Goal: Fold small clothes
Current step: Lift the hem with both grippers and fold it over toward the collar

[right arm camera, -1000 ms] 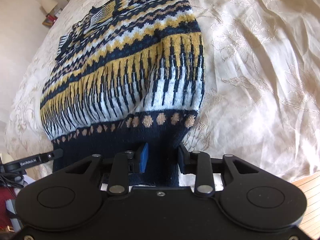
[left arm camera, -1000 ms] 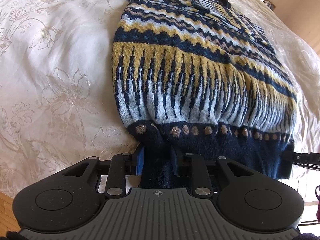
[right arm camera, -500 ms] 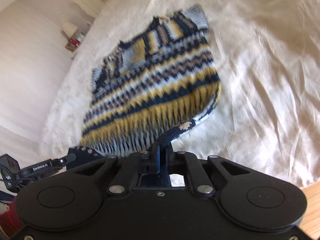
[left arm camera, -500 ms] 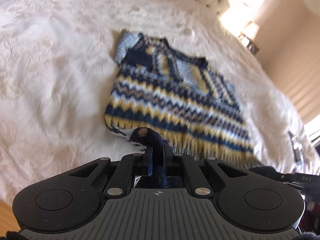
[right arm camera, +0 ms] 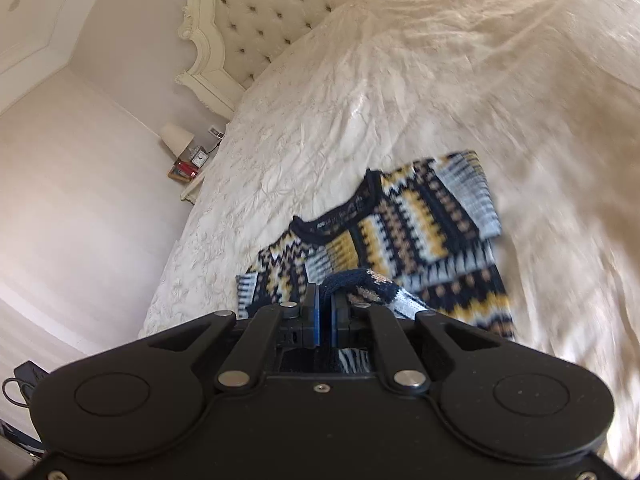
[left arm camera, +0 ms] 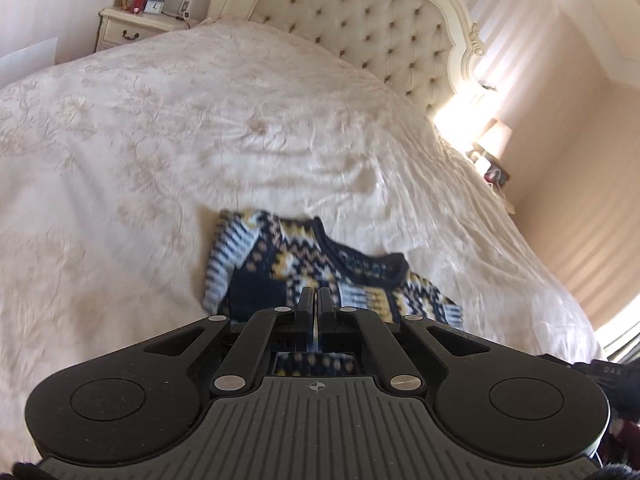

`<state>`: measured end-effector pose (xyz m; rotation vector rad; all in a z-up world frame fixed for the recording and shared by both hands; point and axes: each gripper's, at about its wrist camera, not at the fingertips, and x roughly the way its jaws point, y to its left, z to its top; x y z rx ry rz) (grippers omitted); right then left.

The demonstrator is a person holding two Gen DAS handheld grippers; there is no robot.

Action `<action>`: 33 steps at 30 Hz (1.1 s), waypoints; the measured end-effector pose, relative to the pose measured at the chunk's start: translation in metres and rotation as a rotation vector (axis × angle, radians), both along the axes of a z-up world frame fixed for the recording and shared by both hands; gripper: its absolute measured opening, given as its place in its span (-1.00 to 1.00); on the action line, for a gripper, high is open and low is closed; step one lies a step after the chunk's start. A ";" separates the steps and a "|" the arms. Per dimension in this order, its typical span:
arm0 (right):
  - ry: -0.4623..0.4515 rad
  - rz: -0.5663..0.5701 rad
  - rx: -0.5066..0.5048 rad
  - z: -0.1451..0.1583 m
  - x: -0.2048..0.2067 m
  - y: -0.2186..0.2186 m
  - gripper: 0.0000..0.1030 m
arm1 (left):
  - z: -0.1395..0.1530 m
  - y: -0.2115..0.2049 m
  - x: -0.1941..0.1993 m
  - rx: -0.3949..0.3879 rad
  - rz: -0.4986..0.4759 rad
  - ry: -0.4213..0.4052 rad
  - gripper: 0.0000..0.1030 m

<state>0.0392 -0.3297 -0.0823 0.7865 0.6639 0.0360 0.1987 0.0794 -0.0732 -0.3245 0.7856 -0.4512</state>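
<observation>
A small knitted sweater (left arm camera: 280,256) in navy, yellow and pale blue lies on the cream bedspread (left arm camera: 160,140), its neckline toward the headboard. My left gripper (left arm camera: 316,296) is shut, with the fingers pressed together; patterned knit shows just beneath them, so the hem's left corner is pinched and lifted. In the right wrist view the sweater (right arm camera: 432,216) is blurred, and its navy hem (right arm camera: 356,278) loops up over the fingers of my right gripper (right arm camera: 326,300), which is shut on it. Both grippers hang above the sweater's lower half, and the grippers' bodies hide the lifted part.
A tufted cream headboard (left arm camera: 360,12) stands at the far end of the bed. A nightstand (left arm camera: 132,26) with a lamp and clock is at the back left, and another lamp (left arm camera: 496,136) at the right. The bedspread (right arm camera: 440,80) spreads wide around the sweater.
Both grippers closed on the sweater's hem, then rose and moved toward the headboard, pulling the hem up over the body. The view now takes in the whole bed and headboard.
</observation>
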 end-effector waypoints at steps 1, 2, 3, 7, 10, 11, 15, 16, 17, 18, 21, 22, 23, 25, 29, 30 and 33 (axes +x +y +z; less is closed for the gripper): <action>0.003 0.004 -0.005 -0.001 0.010 0.000 -0.76 | -0.001 -0.003 0.008 0.006 -0.011 -0.001 -0.98; 0.011 0.004 -0.015 -0.002 0.019 0.000 -0.76 | -0.002 -0.008 0.017 0.018 -0.030 -0.002 -0.97; 0.020 0.000 -0.021 -0.004 0.027 0.001 -0.76 | -0.006 -0.011 0.022 0.044 -0.055 -0.005 -0.95; 0.064 -0.032 -0.012 -0.018 0.047 0.001 -0.75 | -0.029 -0.023 0.039 0.106 -0.175 0.048 -0.85; 0.105 -0.058 0.002 -0.029 0.054 0.002 -0.75 | -0.058 -0.031 0.044 0.163 -0.267 0.129 -0.51; 0.118 -0.066 0.003 -0.031 0.055 0.002 -0.75 | -0.069 -0.034 0.046 0.178 -0.298 0.160 -0.44; 0.152 -0.085 -0.007 -0.034 0.054 0.005 -0.75 | -0.100 -0.049 0.051 0.230 -0.380 0.239 -0.37; 0.157 -0.090 -0.008 -0.034 0.053 0.005 -0.75 | -0.106 -0.053 0.052 0.245 -0.398 0.244 -0.36; 0.163 -0.095 -0.010 -0.035 0.053 0.005 -0.75 | -0.110 -0.058 0.053 0.263 -0.414 0.248 -0.32; 0.169 -0.097 -0.013 -0.035 0.053 0.005 -0.75 | -0.113 -0.063 0.054 0.276 -0.422 0.251 -0.29; 0.186 -0.090 -0.032 -0.036 0.054 0.006 -0.75 | -0.121 -0.072 0.060 0.271 -0.426 0.274 -0.29; 0.189 -0.087 -0.036 -0.036 0.055 0.006 -0.75 | -0.123 -0.074 0.061 0.262 -0.432 0.282 -0.30; 0.191 -0.085 -0.037 -0.036 0.055 0.006 -0.75 | -0.124 -0.076 0.062 0.262 -0.435 0.283 -0.37; 0.195 -0.081 -0.040 -0.036 0.056 0.005 -0.75 | -0.123 -0.079 0.059 0.272 -0.422 0.253 -0.91; 0.200 -0.073 -0.031 -0.035 0.054 0.000 -0.75 | -0.101 -0.064 0.046 0.218 -0.312 0.162 -0.91; 0.201 -0.071 -0.027 -0.035 0.053 -0.001 -0.75 | -0.089 -0.057 0.040 0.209 -0.268 0.115 -0.91; 0.208 -0.066 -0.008 -0.033 0.052 -0.006 -0.74 | -0.054 -0.039 0.038 0.177 -0.166 0.029 -0.91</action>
